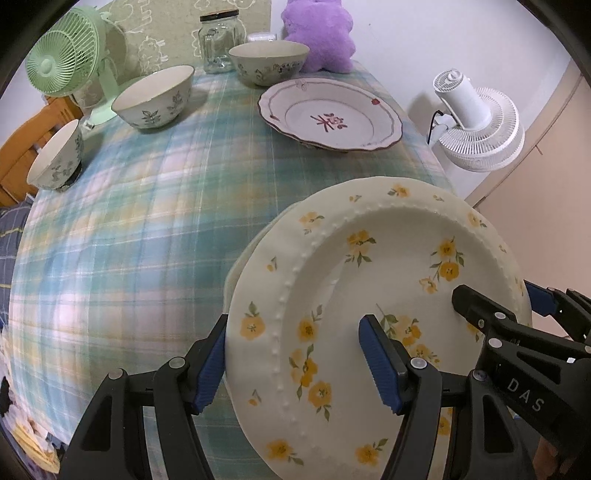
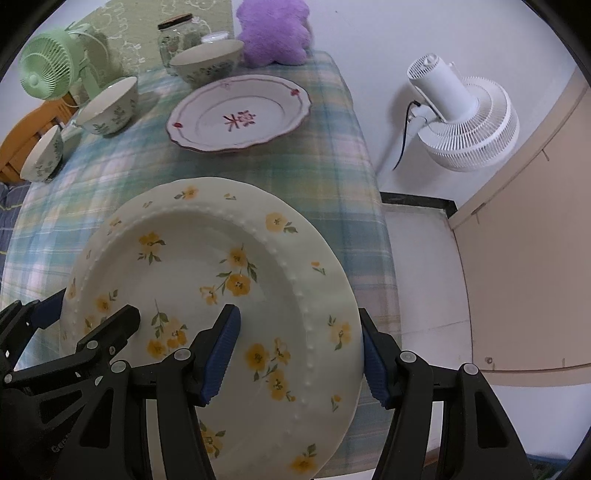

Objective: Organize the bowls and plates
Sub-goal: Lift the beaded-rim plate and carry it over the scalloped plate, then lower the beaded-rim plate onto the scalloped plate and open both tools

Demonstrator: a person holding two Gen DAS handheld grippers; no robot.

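Two claws carry one wide cream ceramic plate with yellow flowers and a beaded ring (image 1: 373, 280) between them, tilted above a tabletop covered in a green, blue and yellow plaid cloth (image 1: 129, 236).

The left claw (image 1: 295, 363) straddles the plate's left rim. One blue ribbed pad lies outside, against the edge, and the other rests on the plate's inner face. The jaws stand roughly half open, closed only as far as the rim allows. The right claw (image 2: 301, 356) mirrors this on the plate's right rim, with one pad inside the well and one outside, at a similar half-open width. Each claw appears in the other's view, at the opposite edge of the plate. Both seem to be gripping it.

The step in hand looks like moving this plate toward a stacking place. Beyond both claws, farther along the tabletop, lies a white scalloped plate with a dark red rim and a red flower motif (image 1: 330, 114), resting flat. The next move probably calls for bringing the flowered plate level, centring it over that plate, and lowering both claws evenly before opening. Uneven release could let it slide.

Ahead and left of the claws, three cream bowls with leaf prints stand apart: the nearest bowl (image 1: 55, 157), a middle bowl (image 1: 155, 98), and a far bowl (image 1: 267, 61). Furthest off are a glass jar (image 1: 219, 42), a green desk fan (image 1: 62, 61) and a purple plush toy (image 1: 317, 33).
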